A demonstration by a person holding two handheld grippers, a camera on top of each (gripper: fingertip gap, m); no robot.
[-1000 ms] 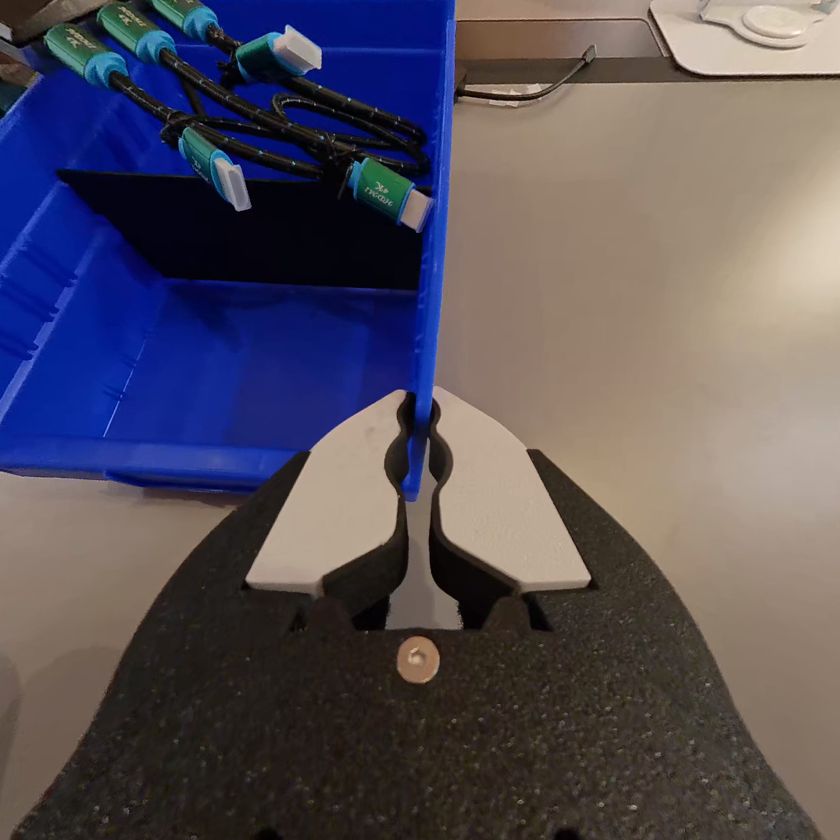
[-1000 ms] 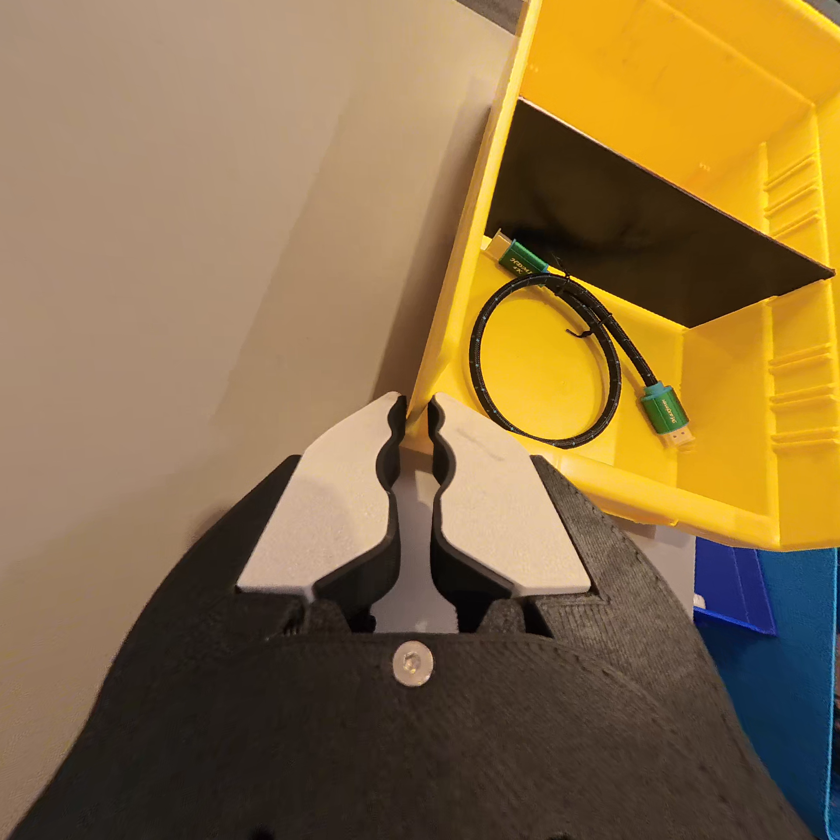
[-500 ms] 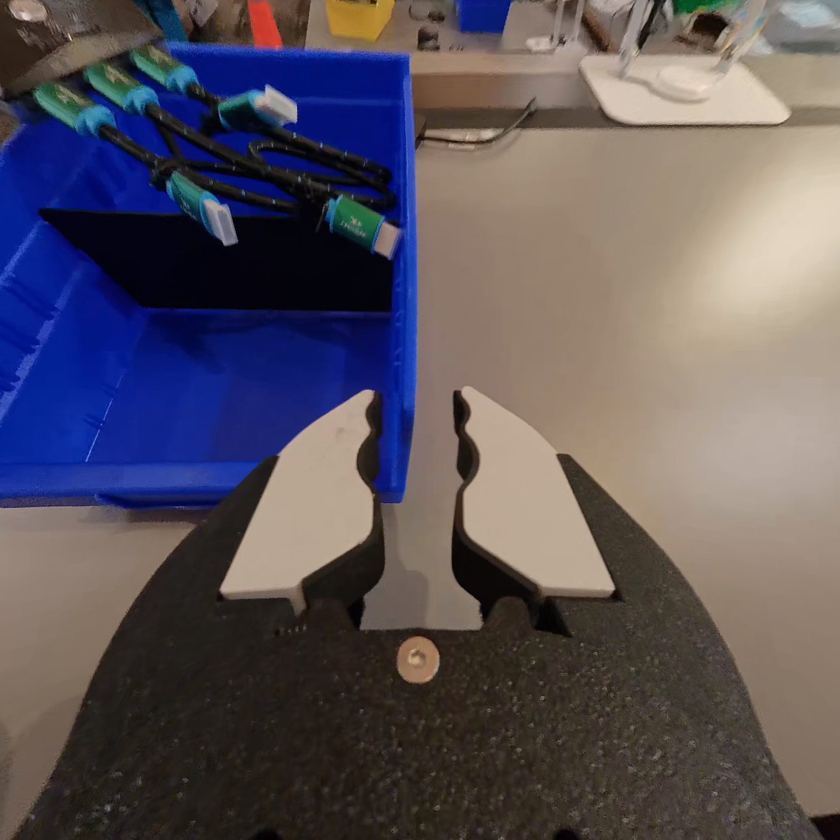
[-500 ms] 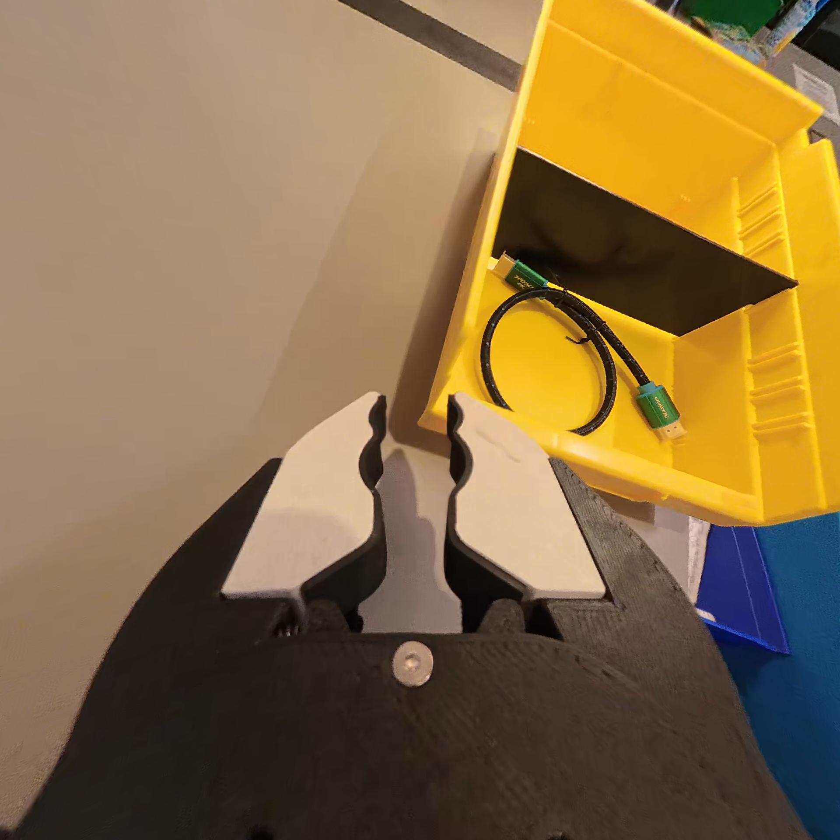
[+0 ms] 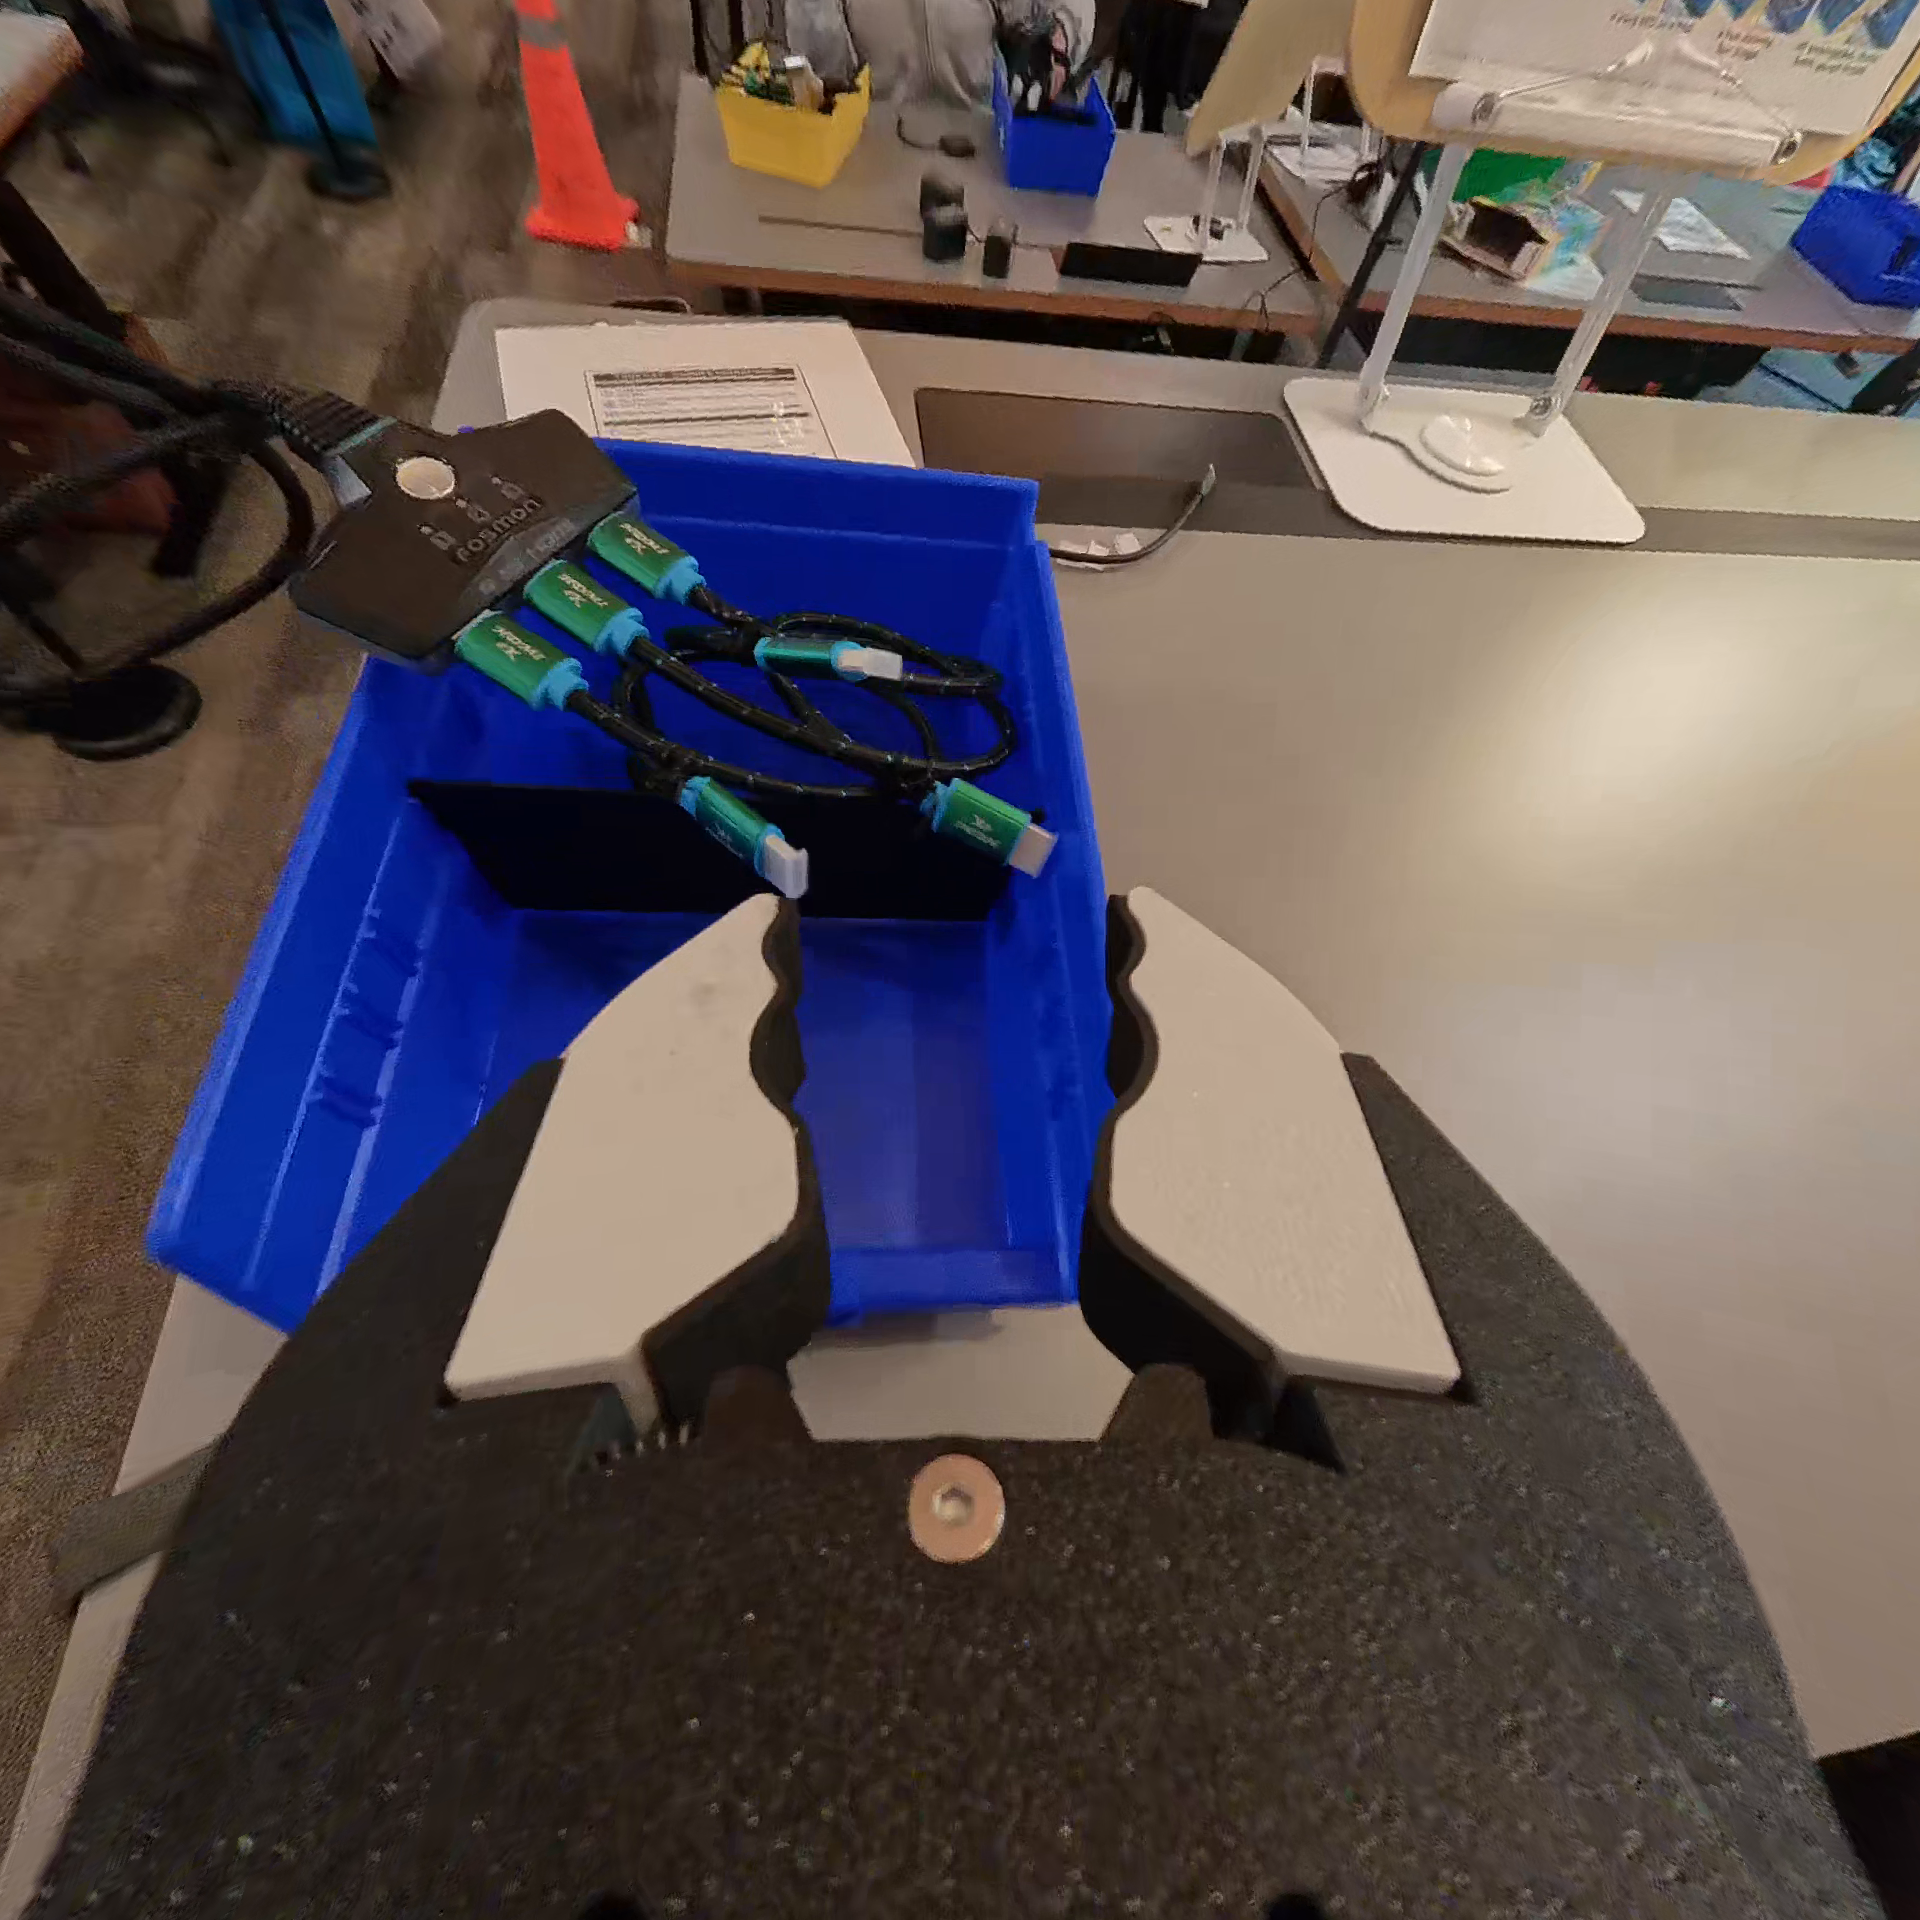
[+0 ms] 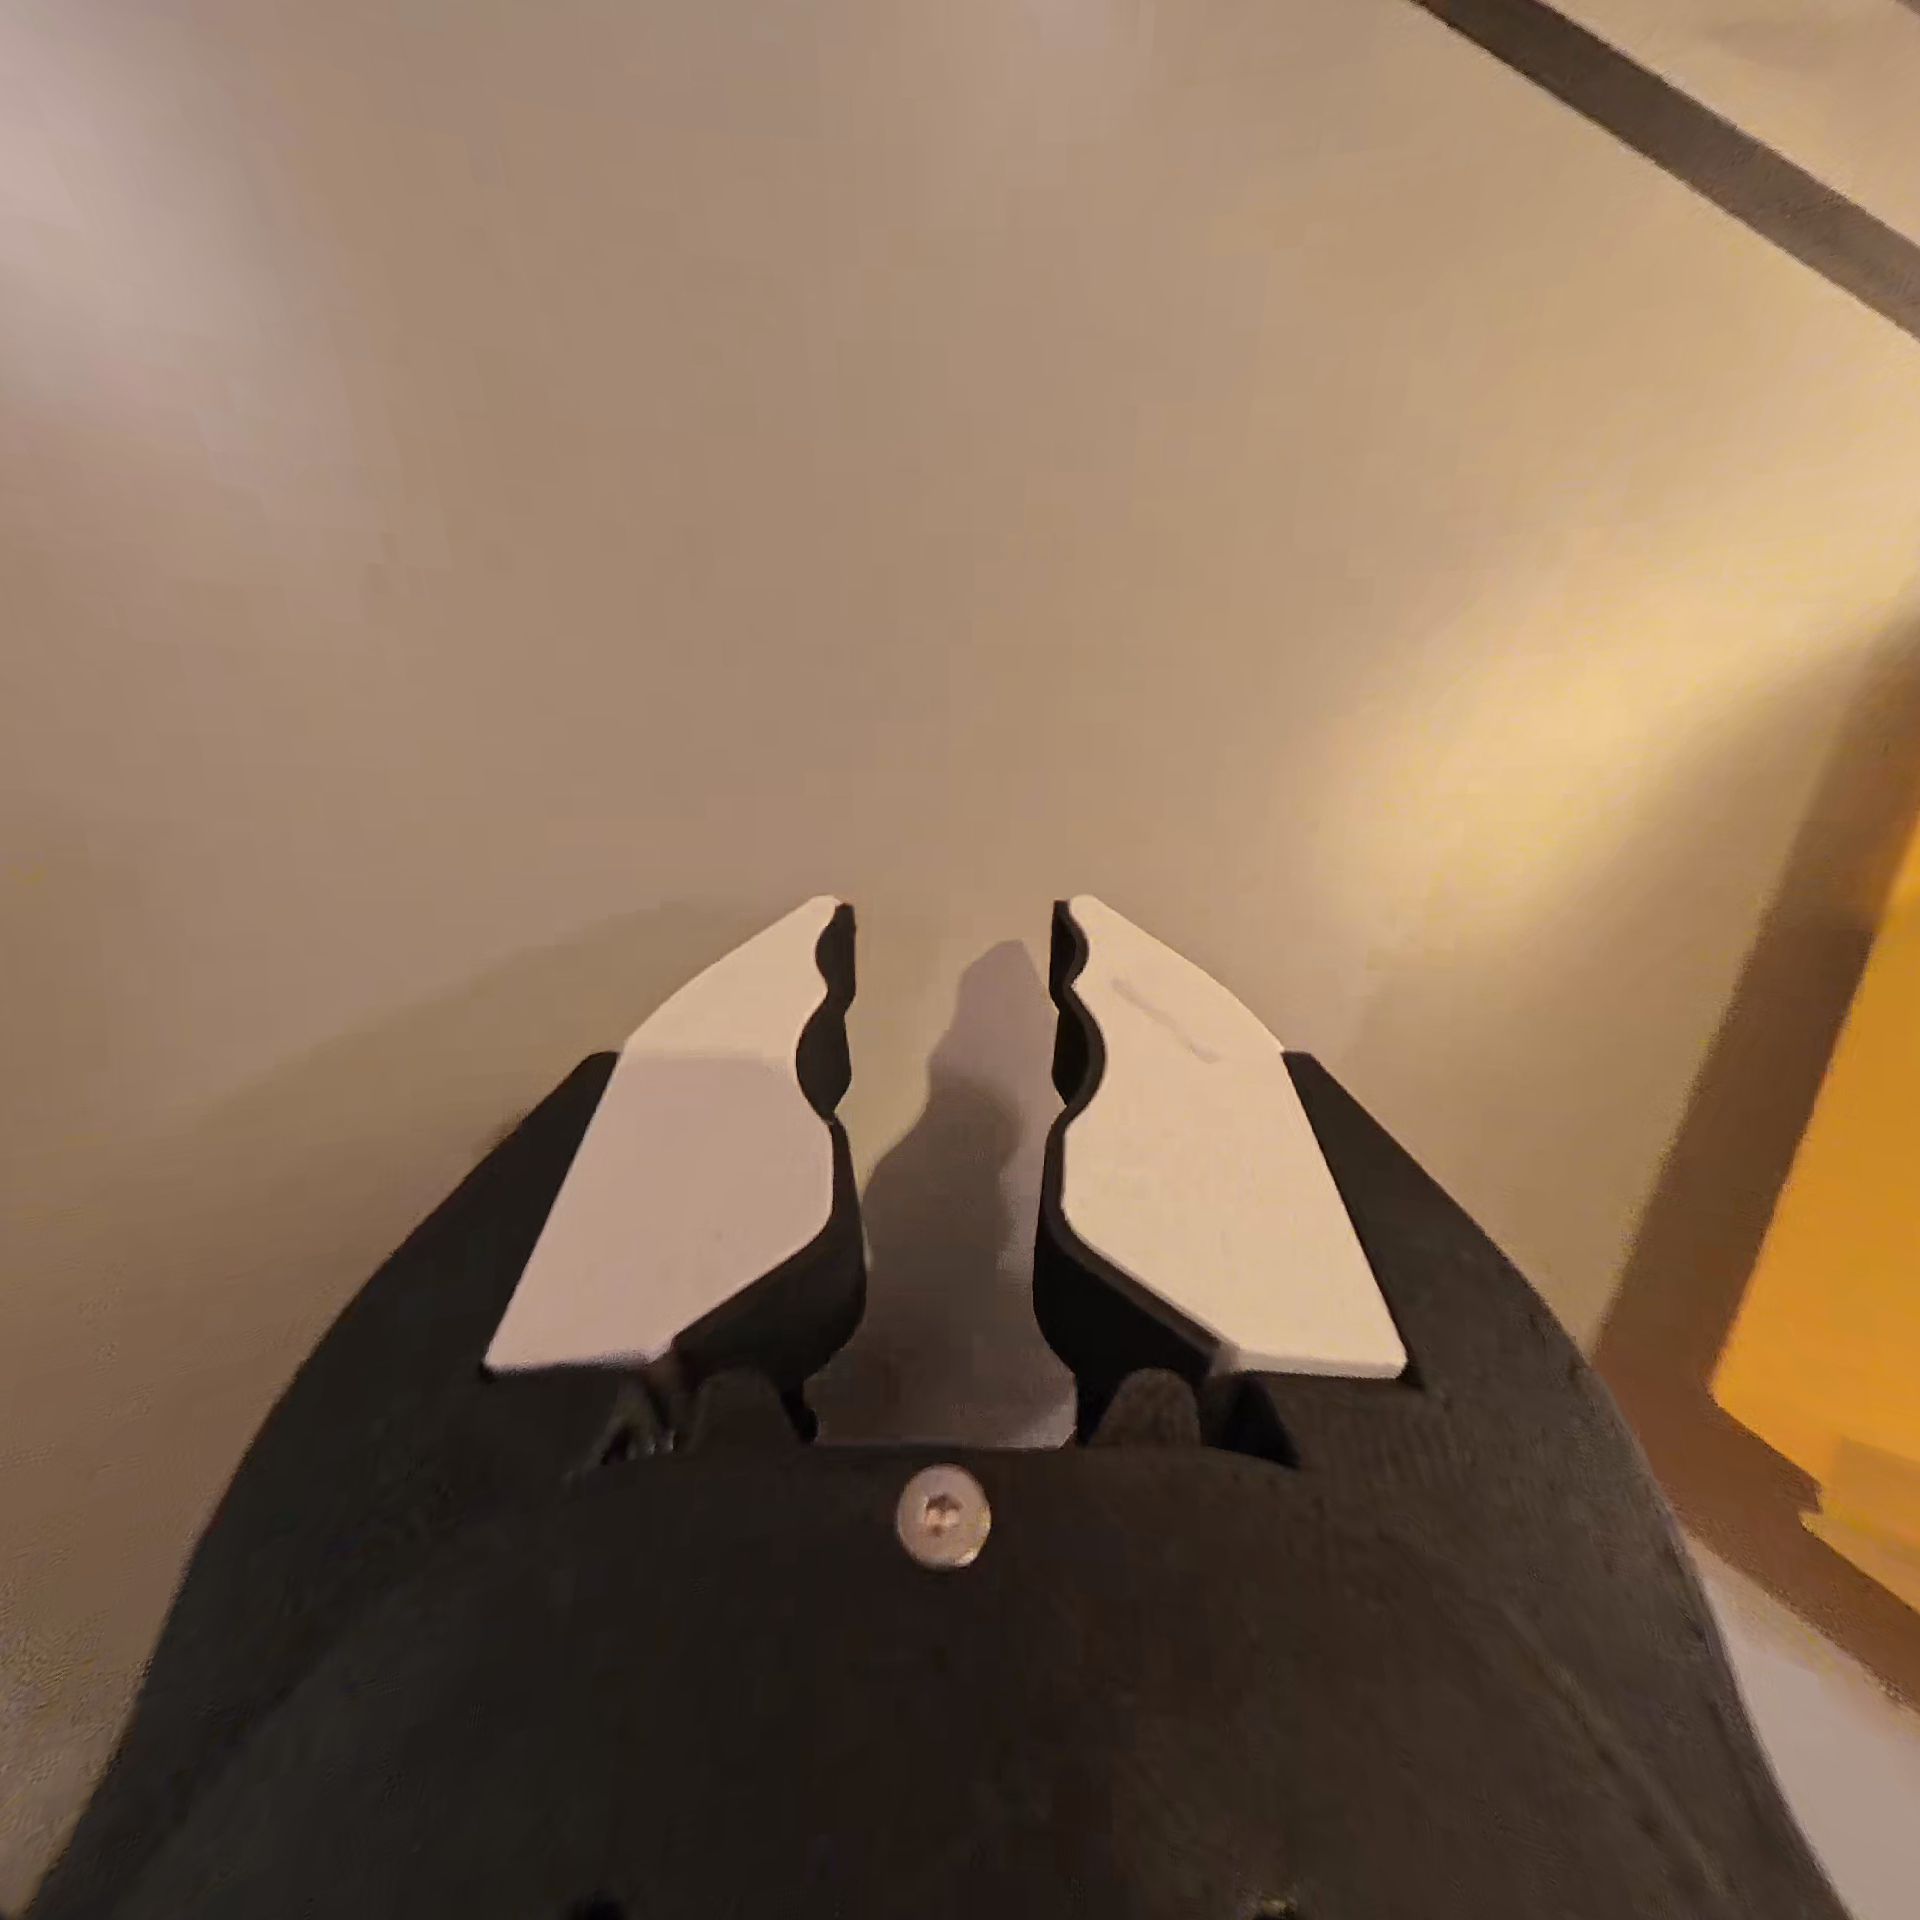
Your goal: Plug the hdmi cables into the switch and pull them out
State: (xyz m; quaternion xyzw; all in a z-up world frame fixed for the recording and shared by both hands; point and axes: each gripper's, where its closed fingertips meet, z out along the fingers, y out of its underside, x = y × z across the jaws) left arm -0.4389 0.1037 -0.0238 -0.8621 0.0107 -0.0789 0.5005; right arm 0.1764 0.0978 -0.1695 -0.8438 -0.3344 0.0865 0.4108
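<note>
Grey table (image 5: 1455, 935); blue bin (image 5: 312, 1039) lengthwise ahead, left claw (image 5: 945, 914) open.

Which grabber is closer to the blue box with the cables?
Left. The left gripper hangs right over the blue box, jaws open. The right gripper sits over bare table, no blue box in sight.

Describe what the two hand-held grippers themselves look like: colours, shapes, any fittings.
Both look alike. The left hand-held gripper has a broad black, grainy body that narrows forward, two pale grey fingers with wavy black inner pads, and a silver screw at the centre. The right hand-held gripper matches, though its body looks ribbed; one finger bears a faint scuff. No cables or sleeves show.
</note>
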